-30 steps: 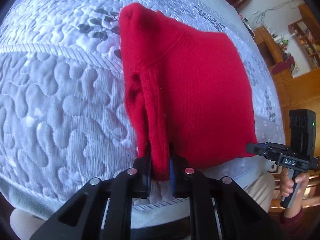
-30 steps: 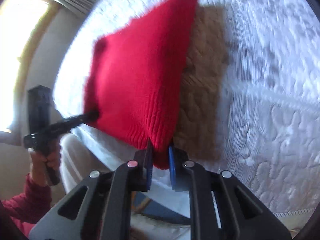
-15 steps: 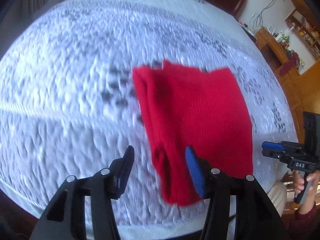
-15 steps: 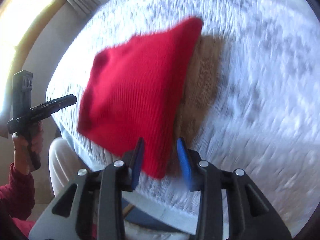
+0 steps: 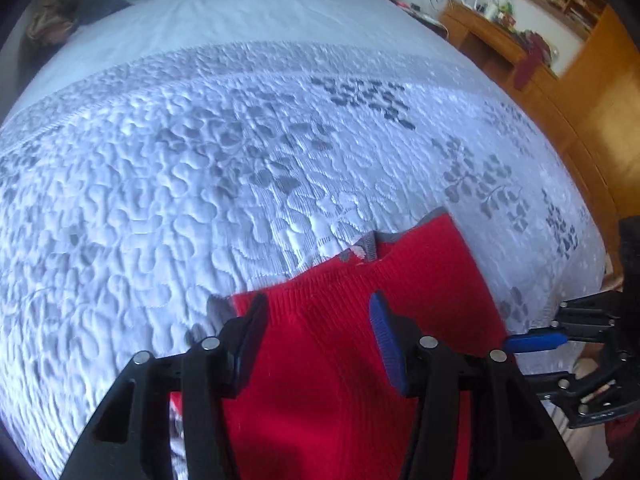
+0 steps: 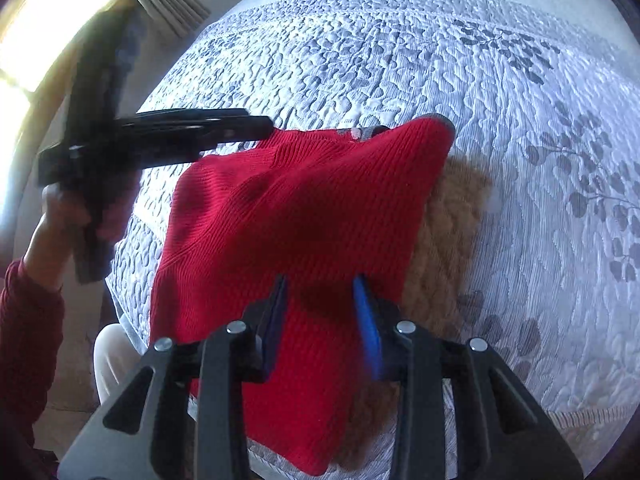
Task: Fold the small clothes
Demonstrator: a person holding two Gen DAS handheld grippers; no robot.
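**Both grippers off the folded sweater: check the fold before you move on**

Your red sweater [image 6: 296, 232] lies folded on the quilted bedspread [image 6: 500, 92], filling the lower middle of the right wrist view and the lower right of the left wrist view. A grey collar edge [image 5: 370, 245] peeks out at the far side of the fold.

Your left gripper [image 5: 316, 340] hangs over the sweater with its fingers apart; red knit shows through the gap, but neither pad presses on it. Your right gripper [image 6: 320, 320] is in the same state: fingers parted and the cloth lying loose beneath them, nothing clamped. In the right wrist view the left gripper crosses the upper left of the frame, held by your hand [image 6: 60, 224], its tip near the sweater's far left corner.

The step in hand looks like letting go after a fold and judging the result. To do it well:

- Lift both grippers straight clear so no pad drags the top layer and opens the fold.
- Look along the far edge; the grey collar sticking out suggests the layers are not quite flush there. Nudge it in if you want a tidy stack.
- The knit is soft and thick, so it will likely spring up a little; a light press on top should settle it.
- The near edge sits close to the side of the bed, so avoid pulling it toward you.
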